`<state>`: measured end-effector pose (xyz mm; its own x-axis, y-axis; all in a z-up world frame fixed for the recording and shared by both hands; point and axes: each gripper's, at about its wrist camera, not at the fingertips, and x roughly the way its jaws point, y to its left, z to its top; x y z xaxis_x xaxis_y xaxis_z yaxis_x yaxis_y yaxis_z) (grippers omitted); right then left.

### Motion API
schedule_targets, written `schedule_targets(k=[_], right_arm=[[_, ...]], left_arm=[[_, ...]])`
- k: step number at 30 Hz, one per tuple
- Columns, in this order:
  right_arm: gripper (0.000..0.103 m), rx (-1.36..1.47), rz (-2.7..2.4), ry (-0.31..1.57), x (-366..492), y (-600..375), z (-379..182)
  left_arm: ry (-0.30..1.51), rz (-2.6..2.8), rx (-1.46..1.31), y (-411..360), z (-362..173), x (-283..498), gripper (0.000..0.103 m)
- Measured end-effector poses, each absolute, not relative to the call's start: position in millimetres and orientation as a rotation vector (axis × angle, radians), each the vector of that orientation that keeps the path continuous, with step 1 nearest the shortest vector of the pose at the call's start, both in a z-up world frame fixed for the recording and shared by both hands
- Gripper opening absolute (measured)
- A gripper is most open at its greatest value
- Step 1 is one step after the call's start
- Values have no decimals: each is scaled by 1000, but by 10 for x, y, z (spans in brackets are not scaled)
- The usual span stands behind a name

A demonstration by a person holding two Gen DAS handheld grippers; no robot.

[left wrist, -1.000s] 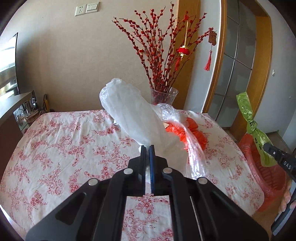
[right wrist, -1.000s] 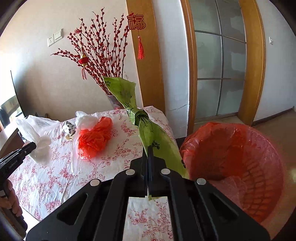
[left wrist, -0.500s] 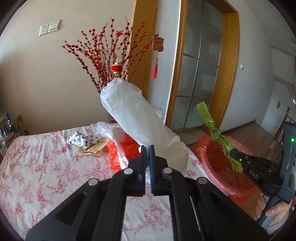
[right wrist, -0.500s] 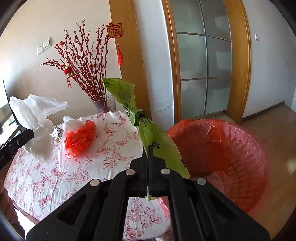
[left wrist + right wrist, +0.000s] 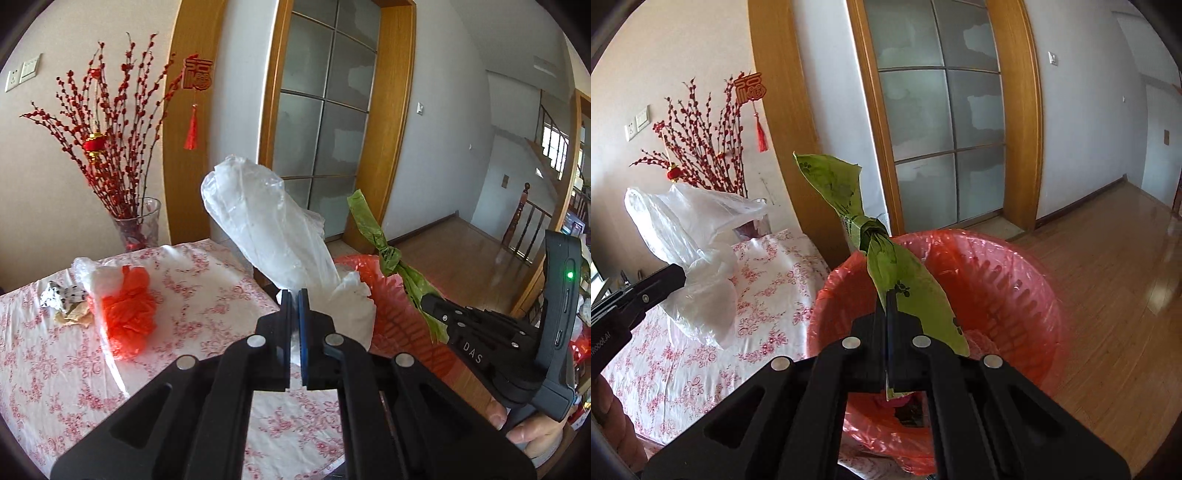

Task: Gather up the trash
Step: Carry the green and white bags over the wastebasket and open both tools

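Observation:
My left gripper (image 5: 294,295) is shut on a white plastic bag (image 5: 269,225) and holds it in the air near the table's right edge; the bag also shows in the right wrist view (image 5: 690,236). My right gripper (image 5: 889,295) is shut on a knotted green bag (image 5: 886,258) and holds it over the red-lined trash basket (image 5: 1015,280). The green bag (image 5: 384,251) and basket (image 5: 391,295) also show in the left wrist view. A red plastic bag (image 5: 127,310), a clear bag (image 5: 88,269) and crumpled scraps (image 5: 61,299) lie on the floral tablecloth (image 5: 192,273).
A glass vase of red berry branches (image 5: 138,225) stands at the table's back edge. A wooden-framed glass door (image 5: 325,122) is behind the basket. Wooden floor (image 5: 1108,258) stretches to the right. The basket stands right beside the table (image 5: 764,266).
Both grippers have swung right from the table toward the basket. The green bag is now over the basket, and the white bag has come to the table's right edge.

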<state>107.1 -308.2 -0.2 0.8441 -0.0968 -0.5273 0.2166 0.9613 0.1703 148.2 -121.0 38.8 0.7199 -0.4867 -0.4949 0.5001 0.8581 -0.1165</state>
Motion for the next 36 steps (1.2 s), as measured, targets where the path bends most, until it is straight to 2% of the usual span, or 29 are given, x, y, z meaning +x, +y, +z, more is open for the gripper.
schedule_targets(k=[14, 17, 18, 19, 20, 21, 22, 26, 33, 36], right_arm=[[1, 316, -226, 543, 1039, -3579, -83], [2, 337, -216, 548, 1060, -3652, -116], [4, 342, -212, 551, 1069, -3673, -129], [13, 346, -212, 555, 1072, -3682, -138], [29, 352, -213, 558, 1072, -3700, -150], [36, 360, -213, 557, 1080, -3711, -156], [42, 369, -216, 554, 1069, -3733, -171], [42, 366, -238, 569, 1061, -3769, -218], [42, 321, -240, 584, 1080, -3652, -225], [54, 297, -212, 577, 1100, -3525, -185]], left_arm=[[594, -657, 60, -1966, 170, 1681, 5], [616, -675, 64, -2107, 107, 1758, 8], [624, -677, 68, -2149, 76, 1784, 10], [634, -675, 72, -2183, 41, 1807, 12], [645, -673, 74, -2206, 5, 1827, 19], [656, -673, 70, -2215, -33, 1840, 28], [663, -671, 63, -2212, -61, 1852, 30], [684, -638, 57, -2111, -142, 1881, 33], [604, -493, 77, -1735, -35, 1765, 61], [568, -431, 90, -1538, 22, 1666, 68]])
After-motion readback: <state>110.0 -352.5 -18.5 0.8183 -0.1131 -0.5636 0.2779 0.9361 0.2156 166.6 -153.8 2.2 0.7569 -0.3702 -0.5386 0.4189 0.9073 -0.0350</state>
